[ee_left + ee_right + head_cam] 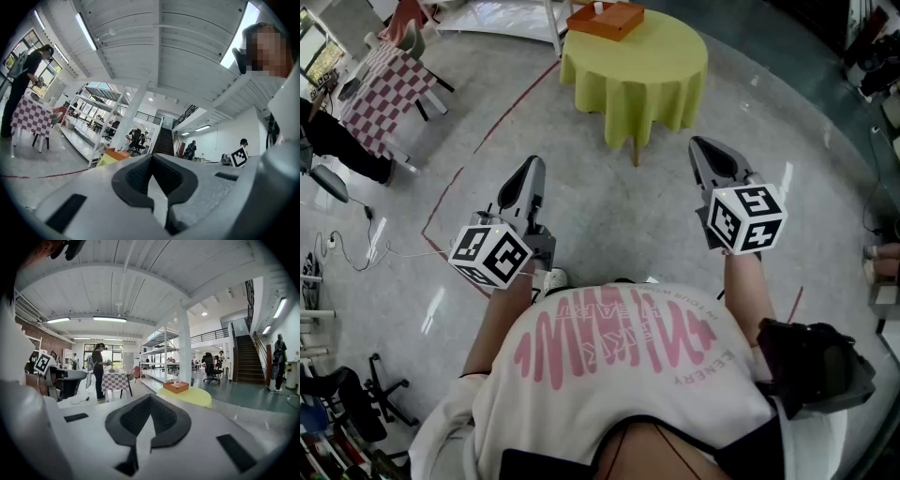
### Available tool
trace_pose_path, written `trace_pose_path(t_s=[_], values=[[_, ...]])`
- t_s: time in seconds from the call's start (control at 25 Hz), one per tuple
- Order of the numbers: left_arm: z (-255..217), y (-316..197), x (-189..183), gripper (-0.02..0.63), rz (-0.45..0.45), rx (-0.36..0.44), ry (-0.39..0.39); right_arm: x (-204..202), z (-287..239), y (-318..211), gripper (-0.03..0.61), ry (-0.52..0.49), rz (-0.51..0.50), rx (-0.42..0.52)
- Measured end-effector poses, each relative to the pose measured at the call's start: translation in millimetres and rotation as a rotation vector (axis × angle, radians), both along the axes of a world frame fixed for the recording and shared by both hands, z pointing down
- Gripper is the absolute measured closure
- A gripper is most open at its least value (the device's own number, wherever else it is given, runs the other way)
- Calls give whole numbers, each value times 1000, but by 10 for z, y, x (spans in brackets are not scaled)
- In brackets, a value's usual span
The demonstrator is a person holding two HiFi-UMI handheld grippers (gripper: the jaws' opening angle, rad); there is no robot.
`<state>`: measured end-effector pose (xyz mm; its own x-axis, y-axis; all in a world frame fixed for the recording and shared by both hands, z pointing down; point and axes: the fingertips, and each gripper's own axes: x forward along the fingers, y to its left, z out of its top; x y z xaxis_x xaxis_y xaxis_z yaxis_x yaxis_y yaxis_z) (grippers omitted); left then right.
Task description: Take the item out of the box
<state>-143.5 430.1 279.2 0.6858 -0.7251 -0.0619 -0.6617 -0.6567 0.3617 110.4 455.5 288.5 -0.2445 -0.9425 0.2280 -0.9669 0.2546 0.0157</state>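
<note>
An orange box (605, 19) lies on a round table with a yellow-green cloth (637, 70), far ahead of me. Its contents are hidden from here. My left gripper (532, 169) and right gripper (704, 147) are held up in the air over the floor, well short of the table, and both point toward it. Each has its jaws together with nothing between them. In the left gripper view the box (120, 153) shows small beyond the shut left gripper (152, 159). The right gripper view has the box (176, 386) on the yellow table (190, 397) just past the shut right gripper (150, 399).
A table with a red-checked cloth (382, 86) stands at the far left with a person (342, 141) beside it. A red line (487, 127) runs across the grey floor. Cables (370, 248) and an office chair (356, 394) lie to my left. White shelving (161, 362) stands behind the yellow table.
</note>
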Motion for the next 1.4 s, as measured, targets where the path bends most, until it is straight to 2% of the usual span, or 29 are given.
trace_pose_path(t_s=[0.48,0.88,1.08,1.4], values=[[-20,-32,-7,607,-13,7,14,82,-44,-3,574,9,9,12],[-294,-101,-51,606,-59,80,43,239,-356,-39,572,-75,12,102],[-336,-73,-49,606,-70,81,47,229,-331,-94,572,-63,-15,78],[-146,-238,-120,606,-88,17,40,169,-84,-268,572,-72,-36,13]])
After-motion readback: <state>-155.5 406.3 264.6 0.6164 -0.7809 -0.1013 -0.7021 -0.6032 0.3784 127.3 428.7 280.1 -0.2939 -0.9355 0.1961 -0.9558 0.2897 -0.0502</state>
